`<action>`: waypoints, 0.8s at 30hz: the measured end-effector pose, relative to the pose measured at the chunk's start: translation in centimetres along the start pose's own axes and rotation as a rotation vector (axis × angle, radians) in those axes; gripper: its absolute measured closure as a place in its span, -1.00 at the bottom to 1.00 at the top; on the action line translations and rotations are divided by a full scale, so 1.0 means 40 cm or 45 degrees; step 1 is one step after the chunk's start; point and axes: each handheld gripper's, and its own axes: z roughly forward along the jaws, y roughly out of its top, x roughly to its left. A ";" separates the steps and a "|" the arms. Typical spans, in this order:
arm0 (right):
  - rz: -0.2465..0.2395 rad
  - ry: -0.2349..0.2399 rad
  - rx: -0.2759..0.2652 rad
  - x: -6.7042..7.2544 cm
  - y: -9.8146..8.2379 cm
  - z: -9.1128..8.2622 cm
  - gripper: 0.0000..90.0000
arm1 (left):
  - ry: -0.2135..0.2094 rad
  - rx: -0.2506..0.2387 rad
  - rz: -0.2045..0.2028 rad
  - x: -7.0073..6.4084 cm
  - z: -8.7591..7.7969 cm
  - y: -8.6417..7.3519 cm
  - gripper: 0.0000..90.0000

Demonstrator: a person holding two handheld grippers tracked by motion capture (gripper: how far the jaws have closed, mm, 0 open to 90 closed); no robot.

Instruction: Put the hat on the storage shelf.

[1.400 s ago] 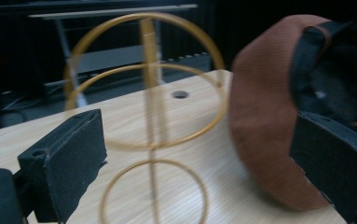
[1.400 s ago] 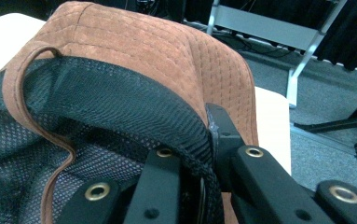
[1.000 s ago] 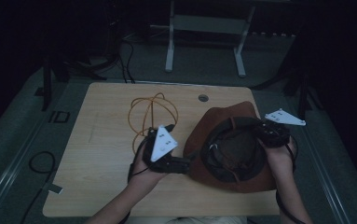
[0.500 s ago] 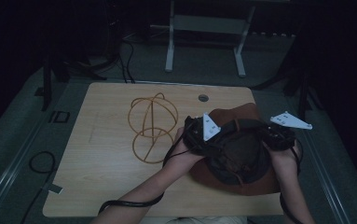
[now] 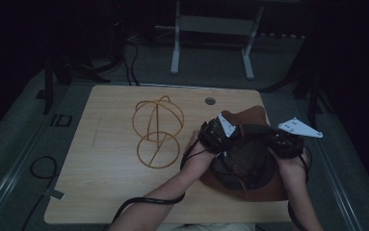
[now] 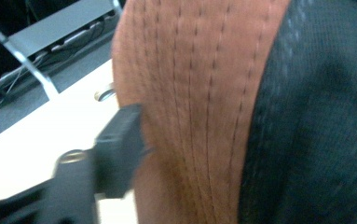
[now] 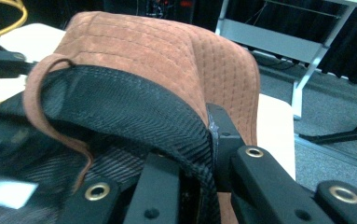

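A brown suede hat (image 5: 249, 185) with a black mesh lining lies crown down at the table's right side. My right gripper (image 5: 270, 140) is shut on its right brim; in the right gripper view the jaws (image 7: 204, 154) pinch the brim's black-lined edge (image 7: 143, 51). My left gripper (image 5: 231, 140) is at the hat's left brim, which stands raised. Its jaws have just been closing around that stitched brim (image 6: 190, 93). One finger (image 6: 118, 144) sits by the brim's brown side, slightly blurred. The hat hides the other finger.
A golden wire hat stand (image 5: 158, 132) lies on the wooden table (image 5: 105, 192) left of the hat. A cable hole (image 5: 210, 101) is near the far edge. A white metal frame (image 5: 211, 24) stands on the floor beyond, and a cable (image 5: 40, 168) lies at the left.
My left hand has moved right from the table's middle to the hat's left brim. That side of the brim now stands higher. The right hand has stayed put.
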 end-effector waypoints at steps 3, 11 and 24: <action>0.000 0.003 0.012 0.006 -0.008 0.001 0.87 | 0.017 -0.032 -0.012 0.008 0.001 0.003 0.69; 0.013 0.030 -0.002 0.028 -0.026 -0.007 0.68 | 0.052 -0.115 -0.011 0.036 -0.026 0.018 0.93; 0.066 0.268 -0.082 0.032 -0.036 -0.132 0.08 | 0.069 -0.295 0.035 0.055 -0.078 0.017 0.93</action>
